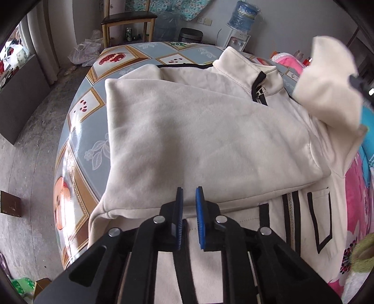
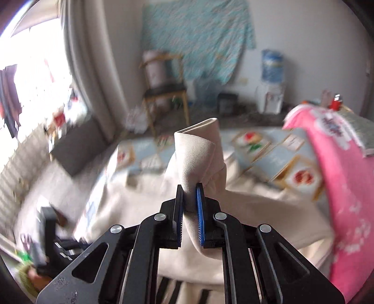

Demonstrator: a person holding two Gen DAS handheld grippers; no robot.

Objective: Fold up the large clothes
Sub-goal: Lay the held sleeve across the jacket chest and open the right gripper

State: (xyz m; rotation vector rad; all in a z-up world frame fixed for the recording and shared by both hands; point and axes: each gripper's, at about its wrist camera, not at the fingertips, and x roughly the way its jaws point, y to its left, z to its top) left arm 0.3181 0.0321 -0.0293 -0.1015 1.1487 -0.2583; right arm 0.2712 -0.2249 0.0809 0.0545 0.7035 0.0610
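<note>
A cream jacket [image 1: 198,131] with black trim and a zip lies on a table with a patterned cloth [image 1: 81,112]. One side is folded across its front. My left gripper [image 1: 189,194] hovers just above the folded hem, its blue pads a small gap apart, holding nothing. My right gripper [image 2: 189,191] is shut on a cream sleeve [image 2: 198,154], lifted above the jacket. That sleeve also shows raised at the right of the left wrist view [image 1: 327,81]. The right wrist view is motion-blurred.
A pink floral blanket [image 2: 339,187] lies along the table's right side. A wooden chair [image 1: 128,21], a water dispenser [image 1: 240,25] and plastic bags [image 1: 84,51] stand beyond the far edge. A dark cabinet [image 1: 21,98] stands at the left on the concrete floor.
</note>
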